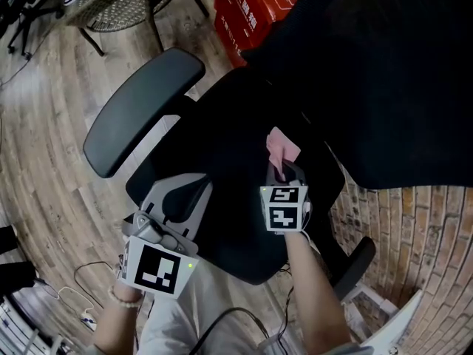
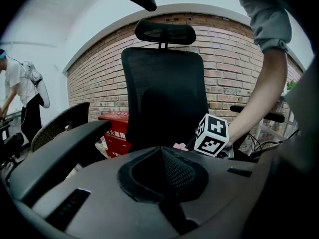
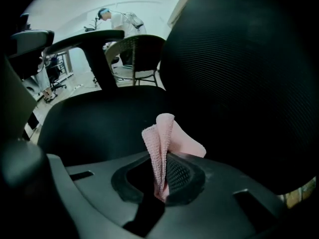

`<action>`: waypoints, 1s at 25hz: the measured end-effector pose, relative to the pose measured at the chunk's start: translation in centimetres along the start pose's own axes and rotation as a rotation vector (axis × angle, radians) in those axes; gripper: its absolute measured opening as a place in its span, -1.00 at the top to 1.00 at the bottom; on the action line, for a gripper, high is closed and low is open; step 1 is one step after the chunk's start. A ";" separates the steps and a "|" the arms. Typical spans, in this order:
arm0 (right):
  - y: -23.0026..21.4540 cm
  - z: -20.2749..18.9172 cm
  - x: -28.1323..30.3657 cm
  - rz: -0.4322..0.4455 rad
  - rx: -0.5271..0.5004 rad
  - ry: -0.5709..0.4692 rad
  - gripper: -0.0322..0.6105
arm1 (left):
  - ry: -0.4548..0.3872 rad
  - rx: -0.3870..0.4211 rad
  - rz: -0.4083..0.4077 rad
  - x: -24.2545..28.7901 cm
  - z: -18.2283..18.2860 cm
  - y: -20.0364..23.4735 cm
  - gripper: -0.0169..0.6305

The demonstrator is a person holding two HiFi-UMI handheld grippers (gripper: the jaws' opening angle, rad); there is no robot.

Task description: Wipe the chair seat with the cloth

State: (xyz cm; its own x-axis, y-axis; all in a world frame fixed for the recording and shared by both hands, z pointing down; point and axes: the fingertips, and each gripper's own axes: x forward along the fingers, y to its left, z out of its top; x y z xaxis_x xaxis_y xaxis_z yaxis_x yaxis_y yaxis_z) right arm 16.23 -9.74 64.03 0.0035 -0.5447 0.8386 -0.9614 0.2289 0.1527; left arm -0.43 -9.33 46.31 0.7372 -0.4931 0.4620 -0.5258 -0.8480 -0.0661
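The black office chair seat (image 1: 222, 154) fills the middle of the head view, with its tall mesh backrest (image 1: 384, 80) at the right. A small pink cloth (image 1: 282, 148) stands folded above the seat's right part, and my right gripper (image 1: 285, 171) is shut on it. In the right gripper view the cloth (image 3: 164, 148) sticks up from between the closed jaws of the right gripper (image 3: 162, 178), over the seat (image 3: 99, 123). My left gripper (image 1: 194, 185) hovers at the seat's near left edge, shut with nothing in it. In its own view the left gripper (image 2: 162, 158) faces the backrest (image 2: 164, 93).
The chair's left armrest (image 1: 140, 109) lies beyond the left gripper, the right armrest (image 1: 356, 263) near my right forearm. A red box (image 1: 255, 6) and a wicker chair (image 1: 118, 6) stand behind. Cables (image 1: 74, 291) lie on the wooden floor. A person (image 2: 20, 93) stands far off.
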 end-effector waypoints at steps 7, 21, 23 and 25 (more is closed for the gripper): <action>7.8 2.5 -0.7 0.122 -0.066 -0.050 0.73 | 0.018 -0.017 0.051 -3.0 -1.3 0.9 0.89; 26.1 5.1 -5.8 0.464 -0.325 -0.144 0.73 | 0.032 -0.060 0.150 -9.0 -1.8 2.9 0.89; 27.8 4.8 -6.6 0.499 -0.352 -0.148 0.73 | 0.031 -0.062 0.157 -9.3 -1.8 3.0 0.89; 28.6 4.4 -7.1 0.516 -0.366 -0.147 0.73 | 0.032 -0.059 0.157 -9.5 -1.7 2.9 0.89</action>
State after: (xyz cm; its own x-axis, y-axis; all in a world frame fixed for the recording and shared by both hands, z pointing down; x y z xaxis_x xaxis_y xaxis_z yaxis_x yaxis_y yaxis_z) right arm -12.55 -2.89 60.11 -0.4964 -0.3905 0.7753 -0.6735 0.7367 -0.0601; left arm -9.69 -6.82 43.27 0.6306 -0.6115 0.4779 -0.6583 -0.7476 -0.0879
